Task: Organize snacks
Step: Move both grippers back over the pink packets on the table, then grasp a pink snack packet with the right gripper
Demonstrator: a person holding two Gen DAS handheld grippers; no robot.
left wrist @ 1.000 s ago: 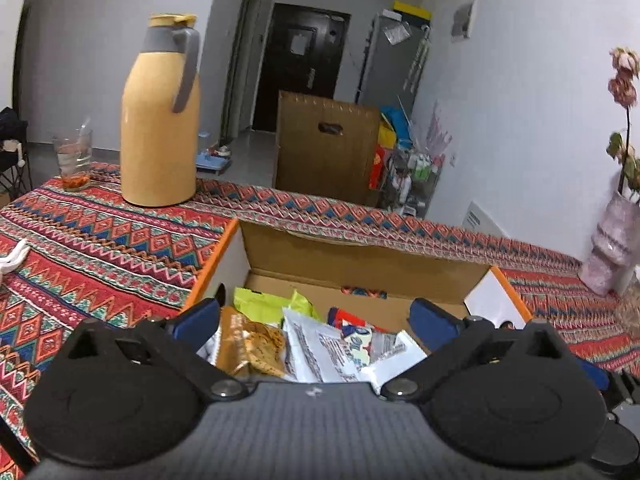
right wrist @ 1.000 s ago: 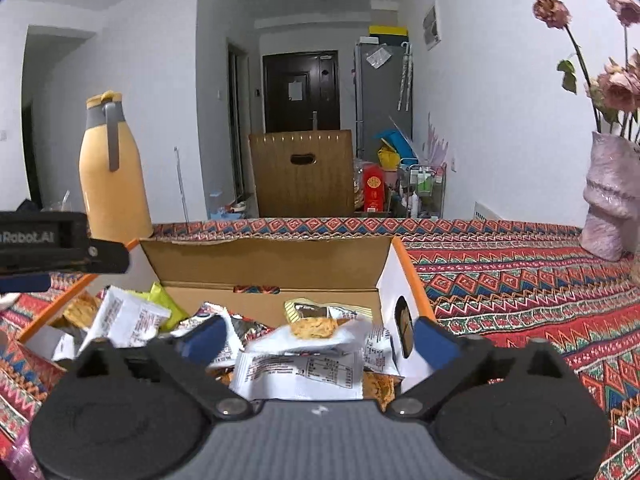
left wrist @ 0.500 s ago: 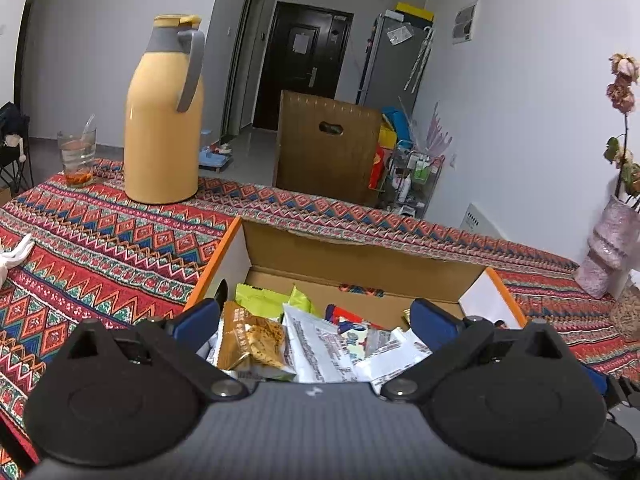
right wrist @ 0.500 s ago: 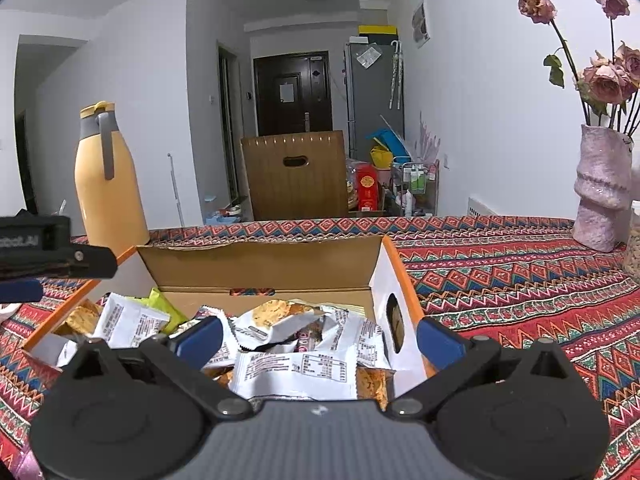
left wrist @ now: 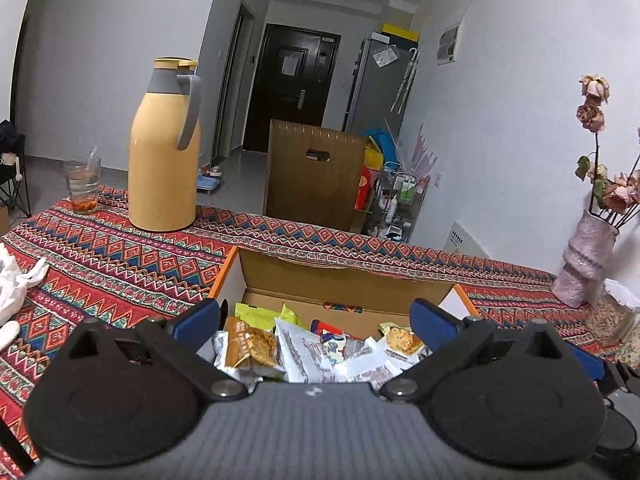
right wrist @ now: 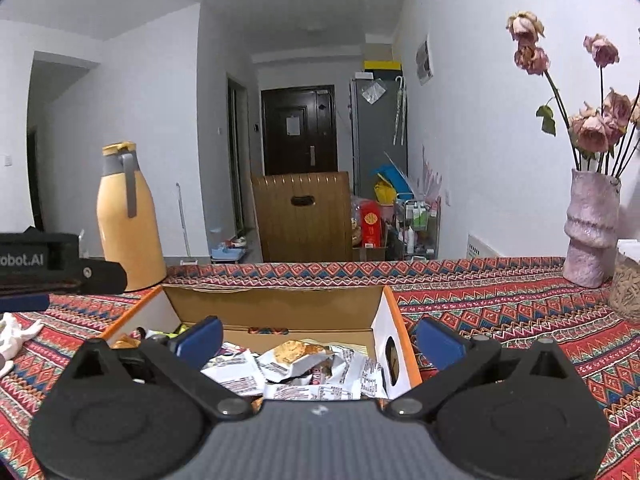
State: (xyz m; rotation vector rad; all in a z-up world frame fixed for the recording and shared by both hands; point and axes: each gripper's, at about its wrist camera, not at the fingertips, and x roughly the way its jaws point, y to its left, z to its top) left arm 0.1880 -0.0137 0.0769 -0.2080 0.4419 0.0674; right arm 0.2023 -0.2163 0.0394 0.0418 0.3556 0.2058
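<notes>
Both grippers have been raised and drawn back from the cardboard box since a second ago. The snack packets lie heaped inside it, below its orange-edged rim. Patterned tablecloth lies bare to its right. The left gripper and right gripper are spread wide, holding nothing.

We read only "obot.AI" in white letters on the black left gripper. Print on the snack packets is too small for us to read.
</notes>
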